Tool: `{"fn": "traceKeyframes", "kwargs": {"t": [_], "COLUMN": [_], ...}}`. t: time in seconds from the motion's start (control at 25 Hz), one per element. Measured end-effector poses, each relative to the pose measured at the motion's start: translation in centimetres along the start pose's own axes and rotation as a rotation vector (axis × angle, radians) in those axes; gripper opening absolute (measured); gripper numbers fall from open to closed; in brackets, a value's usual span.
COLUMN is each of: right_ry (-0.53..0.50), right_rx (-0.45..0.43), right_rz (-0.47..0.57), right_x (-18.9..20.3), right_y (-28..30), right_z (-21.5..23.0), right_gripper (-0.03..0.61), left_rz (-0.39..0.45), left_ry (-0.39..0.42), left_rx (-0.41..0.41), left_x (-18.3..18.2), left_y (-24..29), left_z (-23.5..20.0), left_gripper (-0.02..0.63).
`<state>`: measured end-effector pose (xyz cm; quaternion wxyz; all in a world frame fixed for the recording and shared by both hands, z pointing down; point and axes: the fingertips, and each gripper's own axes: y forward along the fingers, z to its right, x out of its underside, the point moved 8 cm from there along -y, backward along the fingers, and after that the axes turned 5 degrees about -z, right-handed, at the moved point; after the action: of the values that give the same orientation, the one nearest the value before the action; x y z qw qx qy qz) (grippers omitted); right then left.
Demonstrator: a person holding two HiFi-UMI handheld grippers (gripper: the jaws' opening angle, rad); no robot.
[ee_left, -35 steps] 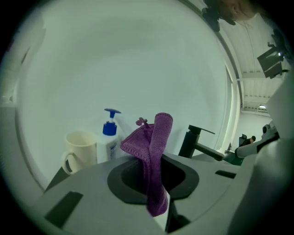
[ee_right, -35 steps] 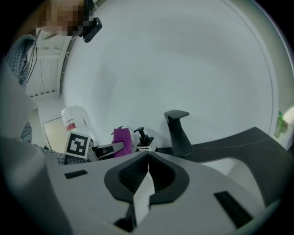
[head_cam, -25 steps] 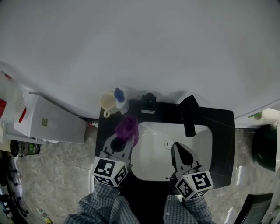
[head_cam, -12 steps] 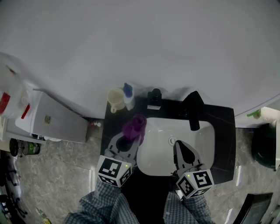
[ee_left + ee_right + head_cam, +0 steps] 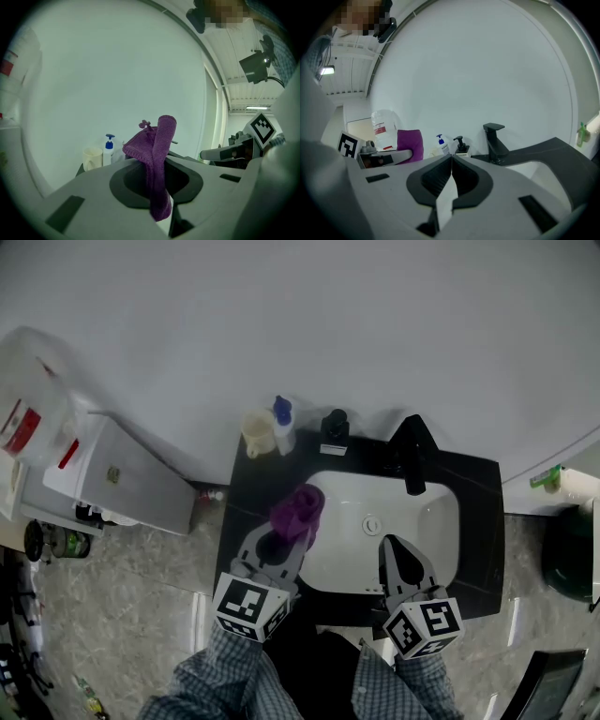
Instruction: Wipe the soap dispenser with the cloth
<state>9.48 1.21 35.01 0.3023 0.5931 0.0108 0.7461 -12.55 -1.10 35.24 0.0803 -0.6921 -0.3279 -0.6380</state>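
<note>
Over the counter [image 5: 473, 486] and its sink [image 5: 433, 521], you would have done best to carry the left gripper [image 5: 279, 547], jaws clamped on the cloth [image 5: 298, 509], forward with the loose fold leading, so that cloth and not jaw met the pump. Your right gripper [image 5: 388, 547] had its jaws together, empty, free to steady. The dispenser [image 5: 333, 432] stood at the counter's back edge, well ahead of both jaws.

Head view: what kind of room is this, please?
Most likely a bathroom or washroom: a white sink basin is set in a black counter, a black faucet stands behind the basin, and a black soap dispenser stands on that counter.
</note>
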Motion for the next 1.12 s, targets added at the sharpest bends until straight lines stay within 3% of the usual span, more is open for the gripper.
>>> {"fn": "traceKeyframes", "kwargs": {"t": [0.72, 1.12], "right_ry": [-0.018, -0.024], "right_rx": [-0.026, -0.041], "right_rz": [0.021, 0.013], "right_x": [7.1, 8.6], "right_y": [-16.0, -19.5], "right_z": [-1.6, -3.0], "right_gripper": [0.018, 0.018], "left_rz": [0.081, 0.094], "left_ry": [-0.036, -0.05], "left_rx": [-0.07, -0.098], "left_x": [4.4, 5.4], "left_y": [-11.5, -15.7], "left_z": [11.6, 13.8], "left_gripper": [0.06, 0.06]}}
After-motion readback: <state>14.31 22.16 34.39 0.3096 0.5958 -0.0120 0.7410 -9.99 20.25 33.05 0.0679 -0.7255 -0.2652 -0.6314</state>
